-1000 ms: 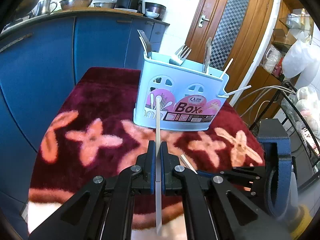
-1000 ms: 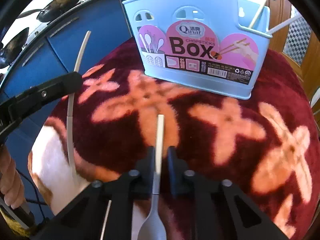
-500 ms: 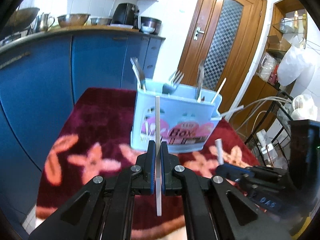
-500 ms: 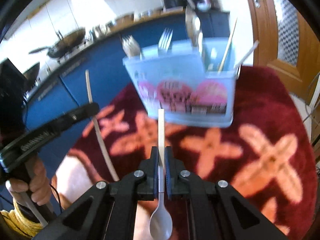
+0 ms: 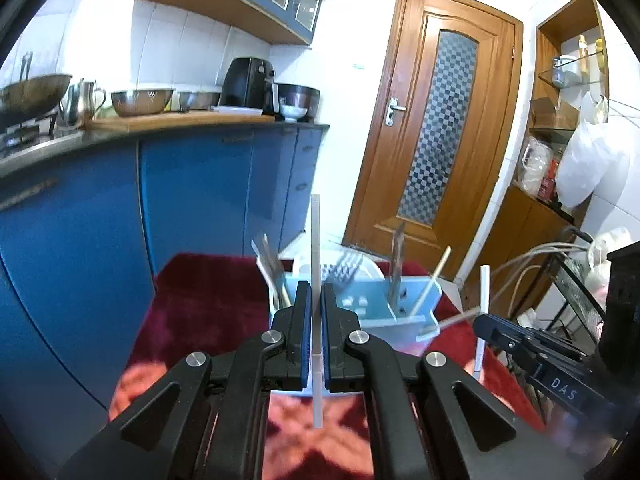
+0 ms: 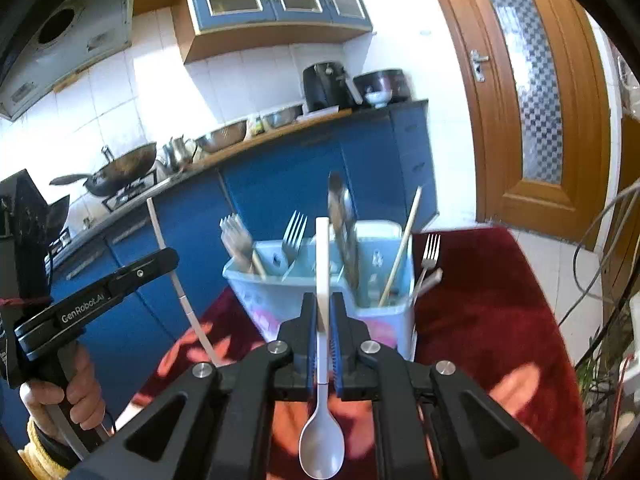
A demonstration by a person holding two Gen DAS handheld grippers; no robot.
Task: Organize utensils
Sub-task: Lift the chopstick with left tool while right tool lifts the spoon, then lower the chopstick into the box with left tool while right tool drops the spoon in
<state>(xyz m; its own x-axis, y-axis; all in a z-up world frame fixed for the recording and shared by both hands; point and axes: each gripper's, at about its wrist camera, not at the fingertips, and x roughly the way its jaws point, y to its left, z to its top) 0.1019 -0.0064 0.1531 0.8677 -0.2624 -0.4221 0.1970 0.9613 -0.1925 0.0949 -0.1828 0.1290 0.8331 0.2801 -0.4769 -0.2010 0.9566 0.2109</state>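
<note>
A light-blue utensil box (image 5: 400, 308) (image 6: 372, 304) stands on the dark red flowered cloth (image 5: 208, 300) and holds forks, a metal piece and chopsticks. My left gripper (image 5: 316, 292) is shut on a thin white stick (image 5: 316, 240) that stands upright in front of the box's left part. In the right wrist view that gripper (image 6: 160, 258) and its stick (image 6: 176, 276) hang left of the box. My right gripper (image 6: 324, 300) is shut on a white spoon (image 6: 322, 448), handle up and bowl down, just before the box. It appears at the right in the left wrist view (image 5: 484, 322).
Blue cabinets (image 5: 100, 208) with a counter of metal bowls, a wok (image 6: 120, 164) and a black appliance (image 5: 250, 82) run behind the table. A wooden door (image 5: 436, 140) is at the back right. Cables and a wire rack (image 5: 576, 280) crowd the right side. A person's hand (image 6: 68, 392) grips the left handle.
Both grippers have risen with their utensils still held. The box, seen from the front before, now sits lower in both views with its open top showing.
</note>
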